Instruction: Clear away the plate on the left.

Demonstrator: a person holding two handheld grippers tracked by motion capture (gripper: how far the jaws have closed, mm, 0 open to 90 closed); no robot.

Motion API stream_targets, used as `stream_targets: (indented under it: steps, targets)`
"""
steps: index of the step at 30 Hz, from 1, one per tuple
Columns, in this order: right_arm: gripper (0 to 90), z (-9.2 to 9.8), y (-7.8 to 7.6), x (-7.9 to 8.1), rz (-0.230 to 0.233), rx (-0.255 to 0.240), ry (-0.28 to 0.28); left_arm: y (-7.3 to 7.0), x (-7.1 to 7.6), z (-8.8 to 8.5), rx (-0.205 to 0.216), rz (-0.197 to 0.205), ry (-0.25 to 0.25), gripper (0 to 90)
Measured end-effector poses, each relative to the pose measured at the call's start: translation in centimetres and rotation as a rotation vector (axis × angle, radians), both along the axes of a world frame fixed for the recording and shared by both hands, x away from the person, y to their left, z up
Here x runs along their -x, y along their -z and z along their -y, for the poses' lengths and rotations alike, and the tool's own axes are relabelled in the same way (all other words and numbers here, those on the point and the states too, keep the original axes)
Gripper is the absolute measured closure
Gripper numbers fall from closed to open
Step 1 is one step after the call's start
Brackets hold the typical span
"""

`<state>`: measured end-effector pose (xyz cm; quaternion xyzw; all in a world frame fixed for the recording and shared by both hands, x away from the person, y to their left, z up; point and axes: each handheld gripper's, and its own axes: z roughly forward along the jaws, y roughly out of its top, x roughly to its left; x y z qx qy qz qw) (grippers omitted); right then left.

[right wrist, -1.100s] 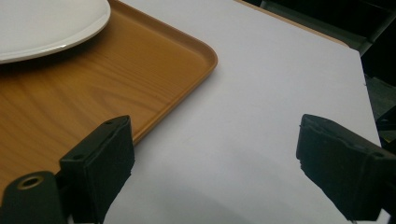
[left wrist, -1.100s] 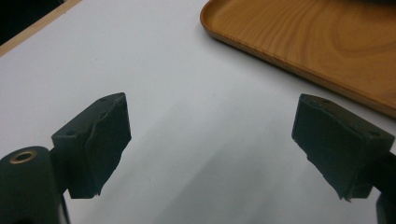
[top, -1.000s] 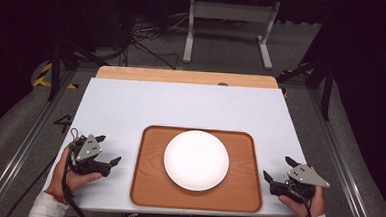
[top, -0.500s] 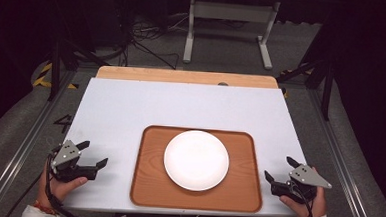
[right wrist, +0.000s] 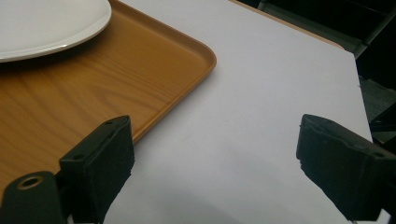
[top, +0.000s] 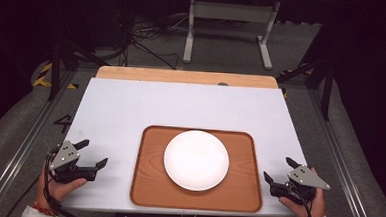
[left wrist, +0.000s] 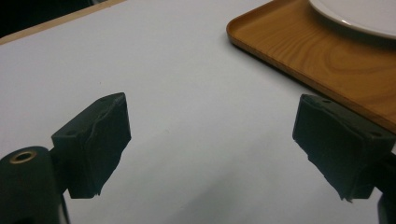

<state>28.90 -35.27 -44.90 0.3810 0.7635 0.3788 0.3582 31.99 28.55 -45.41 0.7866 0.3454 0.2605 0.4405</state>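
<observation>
Your left gripper [top: 91,154] sits at the table's near left corner, jaws spread wide with nothing between them. Your right gripper [top: 279,171] sits at the near right edge, just beside the tray, jaws equally wide and empty. Between the two lies the brown wooden tray [top: 149,186] on the white table [top: 181,105], and the white plate [top: 196,160] rests at its middle. Beyond the table's far wooden edge stands a grey metal frame [top: 231,13].
</observation>
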Motion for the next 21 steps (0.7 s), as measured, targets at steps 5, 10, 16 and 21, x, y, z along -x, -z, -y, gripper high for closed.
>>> stream_targets:
  steps: [5, 10, 16, 21]
  targets:
    - [11.9, 0.05, 0.07, -0.08, -0.002, 0.001, 0.001, -0.10, 0.03, 0.09, 0.001, 0.010, 0.004, 12.1]
    - [11.9, 0.11, 0.16, -0.11, -0.008, -0.002, -0.002, 0.01, -0.07, 0.38, -0.018, 0.003, 0.008, 12.2]
    - [12.0, 0.09, 0.21, -0.15, -0.012, -0.003, -0.007, 0.07, -0.04, 0.65, -0.038, 0.007, 0.003, 12.5]
    - [12.1, 0.12, 0.22, -0.14, -0.012, -0.005, -0.008, 0.18, -0.12, 0.89, -0.052, 0.002, 0.006, 12.6]
